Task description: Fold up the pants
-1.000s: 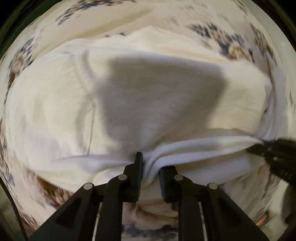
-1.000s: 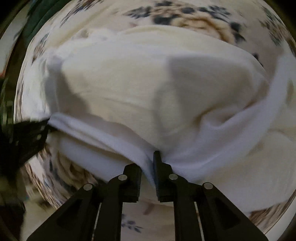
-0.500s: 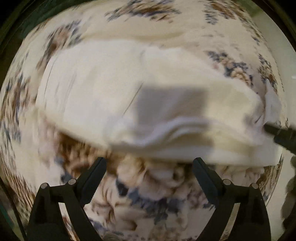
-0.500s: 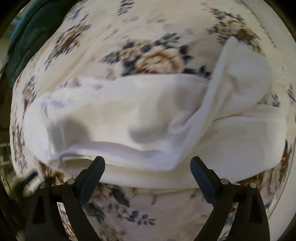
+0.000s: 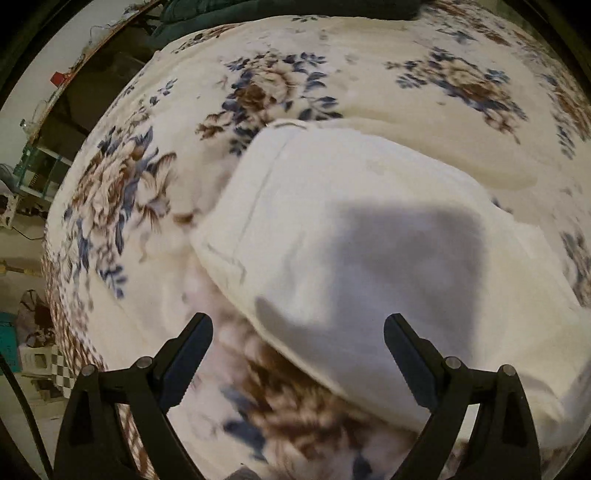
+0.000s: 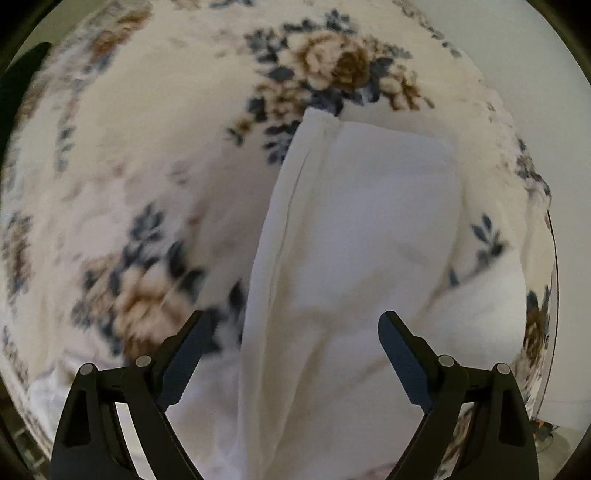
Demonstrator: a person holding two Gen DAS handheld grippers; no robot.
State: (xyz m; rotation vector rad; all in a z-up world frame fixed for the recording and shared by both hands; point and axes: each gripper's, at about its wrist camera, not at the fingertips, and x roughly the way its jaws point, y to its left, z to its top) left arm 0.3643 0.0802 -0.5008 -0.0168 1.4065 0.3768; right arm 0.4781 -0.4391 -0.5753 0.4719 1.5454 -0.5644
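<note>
White pants (image 5: pixel 369 240) lie folded in a thick bundle on a floral bedspread (image 5: pixel 129 192). My left gripper (image 5: pixel 297 325) hovers above the bundle's near-left edge, open, with nothing gripped. In the right wrist view the pants (image 6: pixel 351 240) run as a long folded stack away from the camera, a seam edge along the left side. My right gripper (image 6: pixel 293 319) hangs straight down over them. Its jaws are wide apart and closing slightly; the cloth lies below the gap, and the pads do not touch it.
The bedspread (image 6: pixel 147 166) spreads around the pants on all sides. A dark green blanket (image 5: pixel 258 9) lies at the far edge. Left of the bed are floor and clutter (image 5: pixel 22 332). The bed's edge (image 6: pixel 550 258) curves down the right.
Both grippers let go of the white fold they were pinching, opened wide and drew back and up. The pants now lie flat on the bedspread. Both views have rotated.
</note>
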